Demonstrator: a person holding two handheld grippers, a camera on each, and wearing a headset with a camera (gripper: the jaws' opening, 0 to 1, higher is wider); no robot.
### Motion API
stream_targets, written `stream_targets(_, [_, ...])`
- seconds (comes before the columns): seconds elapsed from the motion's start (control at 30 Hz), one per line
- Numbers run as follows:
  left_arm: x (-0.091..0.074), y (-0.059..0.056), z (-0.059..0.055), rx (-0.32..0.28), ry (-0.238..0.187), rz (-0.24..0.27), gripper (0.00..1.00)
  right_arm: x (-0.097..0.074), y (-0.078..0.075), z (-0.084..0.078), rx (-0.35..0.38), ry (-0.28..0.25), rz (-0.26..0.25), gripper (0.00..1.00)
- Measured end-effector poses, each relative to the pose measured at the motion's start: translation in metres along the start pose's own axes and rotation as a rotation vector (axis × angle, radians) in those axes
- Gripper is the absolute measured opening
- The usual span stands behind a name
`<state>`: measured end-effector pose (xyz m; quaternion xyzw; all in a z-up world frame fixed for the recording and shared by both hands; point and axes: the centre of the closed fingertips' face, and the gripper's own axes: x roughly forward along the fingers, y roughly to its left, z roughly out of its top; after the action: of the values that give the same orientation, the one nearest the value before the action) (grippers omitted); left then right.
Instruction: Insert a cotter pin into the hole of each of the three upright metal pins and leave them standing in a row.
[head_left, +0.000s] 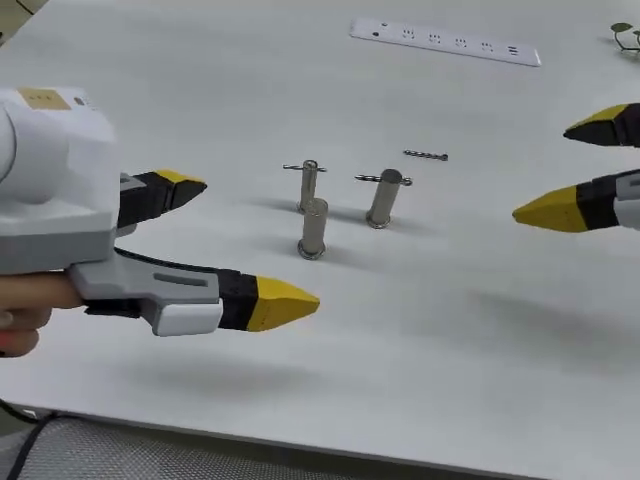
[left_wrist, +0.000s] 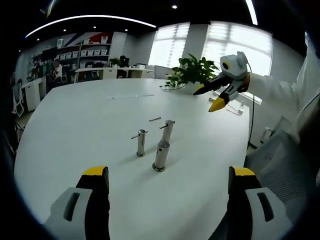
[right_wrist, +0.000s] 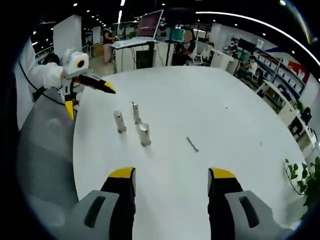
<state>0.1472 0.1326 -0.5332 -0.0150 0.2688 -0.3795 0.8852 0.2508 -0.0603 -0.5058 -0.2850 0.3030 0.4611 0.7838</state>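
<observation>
Three upright metal pins stand near the middle of the white table (head_left: 420, 330). The back-left pin (head_left: 308, 185) and the right pin (head_left: 384, 197) each carry a cotter pin through the top. The front pin (head_left: 313, 228) has none that I can see. A loose cotter pin (head_left: 426, 155) lies flat behind them. My left gripper (head_left: 262, 242) hovers open and holding nothing, left of the pins. My right gripper (head_left: 540, 171) is open too, off to the right. In the left gripper view the front pin (left_wrist: 161, 156) stands just ahead of the jaws; in the right gripper view the loose cotter pin (right_wrist: 192, 144) lies ahead.
A white power strip (head_left: 445, 42) lies at the far side of the table, with a green plant (head_left: 628, 38) by the far right corner. The table's near edge runs along the bottom, with a dark cable (head_left: 30, 440) below it. Office desks and shelves stand beyond.
</observation>
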Motion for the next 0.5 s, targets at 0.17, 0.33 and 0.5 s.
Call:
stream_targets(0.17, [-0.003, -0.003, 0.004, -0.044, -0.015, -0.006, 0.99, 0.015, -0.008, 0.005, -0.051, 0.040, 0.038, 0.48])
stream_targets(0.33, [-0.008, 0.002, 0.005, -0.046, -0.016, 0.005, 0.99, 0.030, -0.012, 0.005, -0.131, 0.104, 0.082, 0.46])
stream_targets(0.5, [-0.009, -0.001, 0.006, -0.075, -0.021, -0.006, 0.99, 0.043, -0.013, 0.010, -0.178, 0.133, 0.108, 0.43])
